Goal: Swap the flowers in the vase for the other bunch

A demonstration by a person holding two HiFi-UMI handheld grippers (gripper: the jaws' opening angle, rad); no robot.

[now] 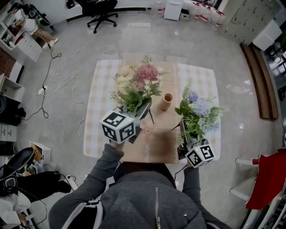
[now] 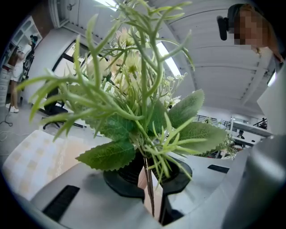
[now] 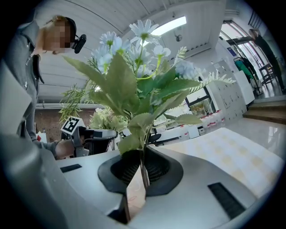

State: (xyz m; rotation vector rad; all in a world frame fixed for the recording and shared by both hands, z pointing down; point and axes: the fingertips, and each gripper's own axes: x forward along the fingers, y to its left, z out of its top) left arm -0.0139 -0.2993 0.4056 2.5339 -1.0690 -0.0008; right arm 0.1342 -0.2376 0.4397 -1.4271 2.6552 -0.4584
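Observation:
A small terracotta vase (image 1: 167, 101) stands upright on the brown runner in the middle of the table (image 1: 102, 116), and nothing shows in its mouth. My left gripper (image 1: 145, 107) is shut on the thin stems of the pink and cream bunch (image 1: 138, 82), held up left of the vase. In the left gripper view that bunch (image 2: 134, 116) fills the picture and its stems run down between the left gripper (image 2: 149, 182) pads. My right gripper (image 1: 183, 136) is shut on the stems of the blue and purple bunch (image 1: 196, 112), right of the vase. That bunch (image 3: 134, 89) stands upright in the right gripper (image 3: 142, 173).
A checkered cloth covers the table. On the floor lie cables (image 1: 58, 85) at the left, an office chair (image 1: 102, 13) stands at the back, and a red object (image 1: 268, 179) is at the right. Shelves (image 1: 18, 40) line the left wall.

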